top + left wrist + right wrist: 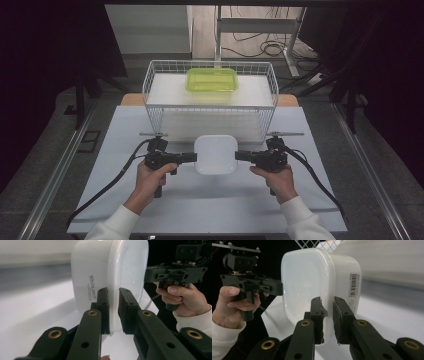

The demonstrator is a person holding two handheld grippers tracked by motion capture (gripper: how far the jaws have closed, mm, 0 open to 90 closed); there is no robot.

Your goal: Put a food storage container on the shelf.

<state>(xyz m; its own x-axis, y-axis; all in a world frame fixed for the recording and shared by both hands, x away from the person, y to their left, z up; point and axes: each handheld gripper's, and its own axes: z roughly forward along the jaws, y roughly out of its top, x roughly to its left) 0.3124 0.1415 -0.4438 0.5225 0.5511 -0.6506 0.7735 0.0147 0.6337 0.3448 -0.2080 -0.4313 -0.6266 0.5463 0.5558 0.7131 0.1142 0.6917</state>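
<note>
**Two-handed carry of a white lidded container toward the wire basket**

Left gripper (113,311): jaws clamped on the protruding lid rim of the white container (215,154), one pad on each face of the rim. Right gripper (327,315): jaws likewise closed on the rim at the opposite side, with the rim edge pinched between the pads. In the high view the left gripper (192,158) and the right gripper (238,155) meet the container from its two sides, each pointing inward at it.

The container (a translucent white tub, printed label on one wall, barcode sticker on another) hangs between the two grippers, just in front of the wire basket (150,82) and above the white table (120,200); its shadow falls on the table below it, so it is judged to be off the surface. Inside the basket, toward its far side, rests a green lidded box (212,80), well apart from the container.

Step in hand, as judged: the lift phase of a transfer, the load shared equally by both grips. The next move calls for raising the container high enough to pass the basket's near wall, then carrying it forward and lowering it onto the free area in front of the green box, both hands moving together so the thin rim does not twist or slip from the pads.
</note>
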